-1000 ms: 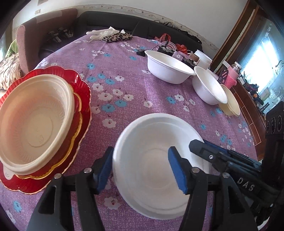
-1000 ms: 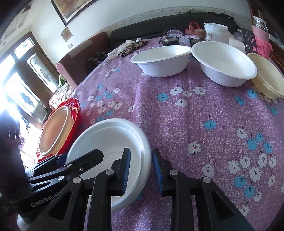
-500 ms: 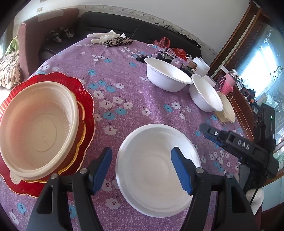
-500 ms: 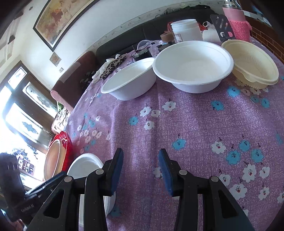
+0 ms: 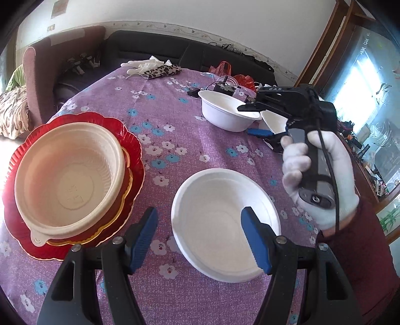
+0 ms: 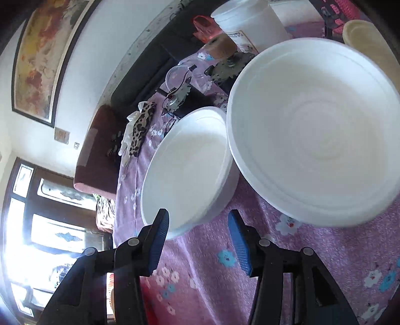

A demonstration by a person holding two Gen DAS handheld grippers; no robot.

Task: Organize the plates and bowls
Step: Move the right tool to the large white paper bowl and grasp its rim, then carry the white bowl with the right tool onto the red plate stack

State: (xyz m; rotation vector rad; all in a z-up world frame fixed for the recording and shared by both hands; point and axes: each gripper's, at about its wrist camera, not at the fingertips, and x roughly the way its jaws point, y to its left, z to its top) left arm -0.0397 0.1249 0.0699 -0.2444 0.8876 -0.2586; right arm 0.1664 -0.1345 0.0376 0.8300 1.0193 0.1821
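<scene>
A white bowl (image 5: pixel 225 222) lies on the purple flowered tablecloth (image 5: pixel 160 117) just beyond my open, empty left gripper (image 5: pixel 200 237). To its left a cream bowl (image 5: pixel 67 180) sits on stacked red plates (image 5: pixel 132 150). My right gripper (image 6: pixel 197 242) is open and empty, close in front of two white bowls: one (image 6: pixel 185 170) straight ahead, a larger-looking one (image 6: pixel 315 135) to the right. In the left wrist view the right gripper (image 5: pixel 260 120) reaches the far white bowl (image 5: pixel 225 112), held by a white-gloved hand (image 5: pixel 322 180).
A cream bowl (image 6: pixel 367 37), a white tub (image 6: pixel 250 22) and small clutter stand behind the white bowls. Gloves and a leopard-print cloth (image 5: pixel 160 70) lie at the table's far edge. A dark sofa (image 5: pixel 155 50) and an armchair (image 5: pixel 35 75) stand beyond the table.
My right gripper let go of the near white bowl, moved away across the table to the two far white bowls and opened wider. My left gripper opened wider and drew back slightly.
</scene>
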